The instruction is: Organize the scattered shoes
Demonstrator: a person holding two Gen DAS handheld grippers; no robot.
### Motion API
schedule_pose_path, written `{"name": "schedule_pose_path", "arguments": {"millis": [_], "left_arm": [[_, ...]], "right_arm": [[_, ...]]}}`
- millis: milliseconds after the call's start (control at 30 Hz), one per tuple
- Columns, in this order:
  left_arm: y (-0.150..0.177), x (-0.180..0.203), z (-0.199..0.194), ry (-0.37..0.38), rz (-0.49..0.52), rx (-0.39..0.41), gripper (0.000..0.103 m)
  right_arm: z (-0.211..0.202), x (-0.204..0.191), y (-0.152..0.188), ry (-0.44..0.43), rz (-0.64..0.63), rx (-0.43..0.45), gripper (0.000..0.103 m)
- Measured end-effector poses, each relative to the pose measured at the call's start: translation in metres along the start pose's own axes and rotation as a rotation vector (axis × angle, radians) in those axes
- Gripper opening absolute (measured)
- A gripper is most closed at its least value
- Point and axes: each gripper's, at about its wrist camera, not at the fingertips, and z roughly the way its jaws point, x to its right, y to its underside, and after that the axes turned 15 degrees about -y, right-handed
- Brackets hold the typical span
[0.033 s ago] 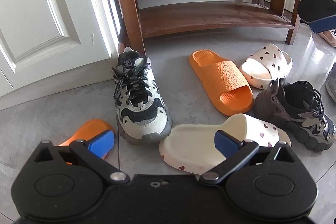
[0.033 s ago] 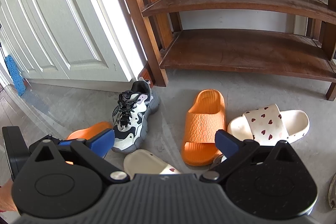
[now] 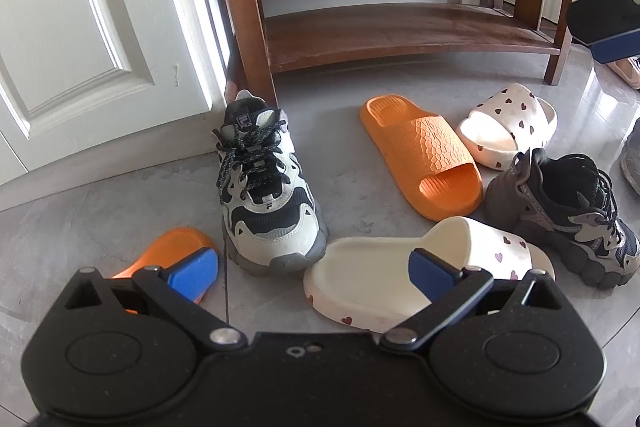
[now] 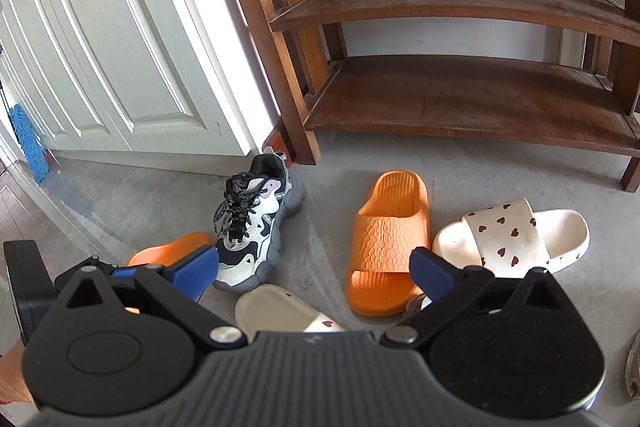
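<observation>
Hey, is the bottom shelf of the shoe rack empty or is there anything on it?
Empty. The bottom shelf shows only bare wood in both views; every visible shoe, like the orange slide, lies on the floor.

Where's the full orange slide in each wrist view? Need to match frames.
Left wrist: orange slide right of centre, toe toward the camera, beside the heart-print slide.
Right wrist: orange slide just right of centre, toe toward the camera.
Shared landmark: the white-and-black sneaker by the wooden rack's front leg.
</observation>
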Motion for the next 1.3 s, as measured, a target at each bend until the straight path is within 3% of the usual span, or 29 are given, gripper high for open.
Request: {"name": "schedule_pose_path", "arguments": {"millis": [467,1300], "left_arm": [[0.001,-0.008,-0.010,-0.032,0.012,0.075,0.102],[0.002,-0.011,-0.011,-0.040,-0.014,0.066,0.102]], "right_arm": [[0.010,0.001,0.001,-0.004,-0.008,0.003,0.103],[0.019,-0.002,0.003,0.002,-0.007,-0.012,0.103]]}}
